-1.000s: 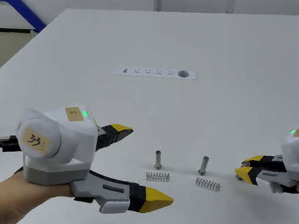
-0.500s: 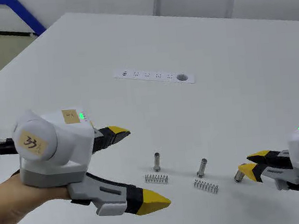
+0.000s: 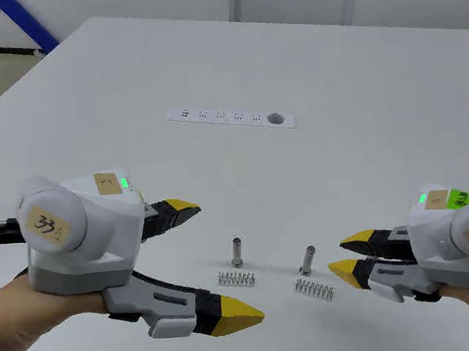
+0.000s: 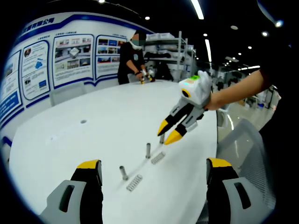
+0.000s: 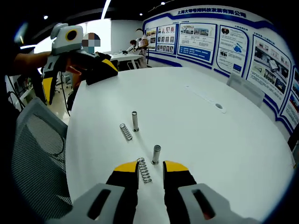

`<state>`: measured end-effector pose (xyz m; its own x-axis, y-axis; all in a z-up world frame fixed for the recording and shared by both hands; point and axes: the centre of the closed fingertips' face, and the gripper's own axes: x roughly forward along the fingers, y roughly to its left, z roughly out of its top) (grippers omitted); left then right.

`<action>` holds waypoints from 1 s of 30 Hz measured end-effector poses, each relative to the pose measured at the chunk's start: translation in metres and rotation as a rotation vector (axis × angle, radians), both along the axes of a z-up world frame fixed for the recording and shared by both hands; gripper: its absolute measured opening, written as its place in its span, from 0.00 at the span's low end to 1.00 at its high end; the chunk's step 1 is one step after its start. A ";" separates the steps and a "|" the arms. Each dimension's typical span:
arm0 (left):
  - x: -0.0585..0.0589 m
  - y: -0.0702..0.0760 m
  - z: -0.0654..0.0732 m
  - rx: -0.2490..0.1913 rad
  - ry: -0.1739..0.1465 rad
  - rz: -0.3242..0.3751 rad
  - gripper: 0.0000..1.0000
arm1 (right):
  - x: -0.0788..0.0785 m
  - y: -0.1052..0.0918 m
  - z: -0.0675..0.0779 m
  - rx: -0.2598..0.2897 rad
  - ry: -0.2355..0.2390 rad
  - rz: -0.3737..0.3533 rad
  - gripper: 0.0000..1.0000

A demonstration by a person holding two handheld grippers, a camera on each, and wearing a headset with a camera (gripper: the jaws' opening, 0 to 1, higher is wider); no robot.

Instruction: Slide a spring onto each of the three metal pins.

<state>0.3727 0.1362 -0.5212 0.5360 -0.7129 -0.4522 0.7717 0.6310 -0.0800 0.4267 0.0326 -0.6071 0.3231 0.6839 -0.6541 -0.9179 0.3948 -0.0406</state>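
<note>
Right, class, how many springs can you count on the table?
2. The left spring lies just in front of the left pin, the right spring in front of the right pin. Another may be hidden behind the right gripper.

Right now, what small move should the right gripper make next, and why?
Probably ease the right gripper slightly toward the near spring and straddle it. Its fingers are open and empty, the spring lies flat on the table close by their tips, and the pin beside it stands upright and bare.
</note>
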 end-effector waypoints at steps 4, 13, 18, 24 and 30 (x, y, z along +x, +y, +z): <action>-0.001 0.002 -0.003 -0.001 0.009 0.005 0.94 | -0.007 0.001 -0.018 -0.023 0.045 0.012 0.21; -0.004 0.010 -0.012 0.003 0.034 0.023 0.93 | -0.004 -0.001 -0.045 -0.059 0.098 -0.008 0.21; -0.005 0.011 -0.015 0.005 0.047 0.025 0.93 | -0.003 -0.001 -0.052 -0.092 0.092 0.012 0.20; -0.003 0.008 -0.015 0.001 0.048 0.023 0.92 | -0.007 -0.001 -0.060 -0.118 0.109 0.038 0.18; -0.005 0.003 -0.018 0.007 0.056 0.007 0.92 | -0.004 0.000 -0.063 -0.113 0.113 0.040 0.13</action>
<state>0.3681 0.1397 -0.5395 0.5148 -0.7061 -0.4862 0.7618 0.6369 -0.1185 0.4222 0.0329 -0.6698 0.2170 0.6151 -0.7580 -0.9340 0.3567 0.0221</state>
